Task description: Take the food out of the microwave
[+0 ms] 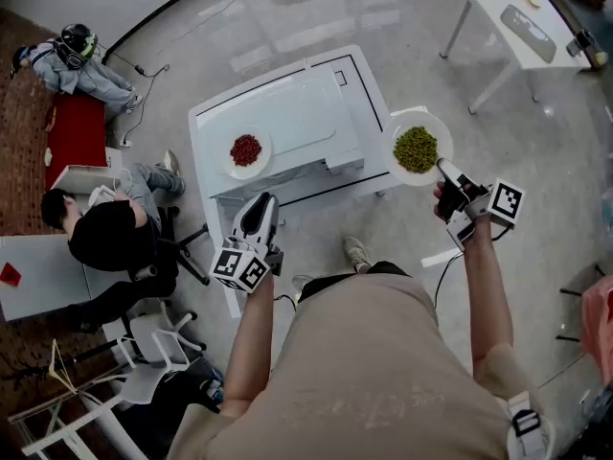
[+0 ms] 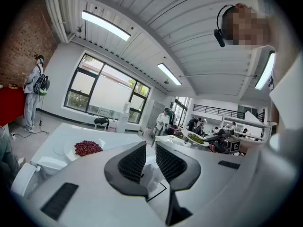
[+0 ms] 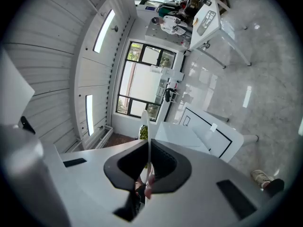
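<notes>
A white plate of green peas (image 1: 416, 149) hangs in the air to the right of the white microwave (image 1: 297, 113). My right gripper (image 1: 443, 168) is shut on its near rim. In the right gripper view the plate (image 3: 145, 124) runs edge-on between the closed jaws of that gripper (image 3: 147, 150). A second plate, with red food (image 1: 247, 149), rests on the white top at the left and shows in the left gripper view too (image 2: 87, 148). My left gripper (image 1: 261, 204) hovers in front of the unit. Its jaws (image 2: 150, 160) stand apart with nothing between them.
A person in black sits on a chair (image 1: 105, 233) at the left, close to my left arm. Another person (image 1: 72, 60) stands further back by a red table (image 1: 77, 132). A white side table (image 1: 522, 22) stands at the upper right.
</notes>
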Demonstrator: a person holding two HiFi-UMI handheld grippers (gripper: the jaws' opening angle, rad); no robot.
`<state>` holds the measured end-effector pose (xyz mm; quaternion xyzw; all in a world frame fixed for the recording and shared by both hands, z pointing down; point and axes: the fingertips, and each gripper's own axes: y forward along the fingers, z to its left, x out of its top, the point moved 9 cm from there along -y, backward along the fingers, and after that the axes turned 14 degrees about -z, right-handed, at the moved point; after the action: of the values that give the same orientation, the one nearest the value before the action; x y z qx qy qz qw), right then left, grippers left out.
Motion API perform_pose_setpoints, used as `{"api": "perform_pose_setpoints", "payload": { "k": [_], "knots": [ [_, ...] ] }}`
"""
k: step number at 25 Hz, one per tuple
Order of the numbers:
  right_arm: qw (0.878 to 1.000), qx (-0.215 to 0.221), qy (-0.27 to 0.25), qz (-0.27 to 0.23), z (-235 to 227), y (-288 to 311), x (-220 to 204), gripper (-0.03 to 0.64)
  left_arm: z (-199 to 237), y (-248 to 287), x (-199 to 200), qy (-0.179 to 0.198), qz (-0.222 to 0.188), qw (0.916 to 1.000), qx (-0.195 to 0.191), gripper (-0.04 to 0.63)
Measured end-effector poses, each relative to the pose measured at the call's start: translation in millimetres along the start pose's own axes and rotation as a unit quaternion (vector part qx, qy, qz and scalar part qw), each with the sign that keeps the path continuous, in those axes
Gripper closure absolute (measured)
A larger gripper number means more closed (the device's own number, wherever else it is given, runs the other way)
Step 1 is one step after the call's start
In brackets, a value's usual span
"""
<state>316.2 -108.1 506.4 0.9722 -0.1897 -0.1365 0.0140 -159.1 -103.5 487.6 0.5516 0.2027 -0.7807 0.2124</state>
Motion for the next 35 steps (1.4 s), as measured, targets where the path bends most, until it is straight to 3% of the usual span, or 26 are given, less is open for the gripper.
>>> {"api": "perform_pose_setpoints", "payload": {
  "k": [14, 20, 27, 35],
  "knots": [
    [0.999, -0.042, 0.013, -0.013, -106.0, -25.3, -12.6, 0.6, 18.3, -13.1, -43.7, -0.011, 0.047, 0.9986, 0.023, 0.544],
    [0.997, -0.078, 0.005, 0.012, -140.6, -32.7, -28.2, 0.6, 21.7, -25.6, -61.9, -0.022, 0.04, 0.9987, 0.023, 0.544],
    [0.993, -0.109, 0.021, 0.05, -168.8, -34.7, -62.2, 0.6, 20.8, -33.6, -87.2, -0.03, 0.07, 0.9969, 0.02, 0.545],
    [0.988, -0.104, 0.021, 0.108, -162.5, -26.1, -107.4, 0.6, 17.2, -46.7, -109.0, -0.045, 0.095, 0.9942, 0.025, 0.545]
  ]
}}
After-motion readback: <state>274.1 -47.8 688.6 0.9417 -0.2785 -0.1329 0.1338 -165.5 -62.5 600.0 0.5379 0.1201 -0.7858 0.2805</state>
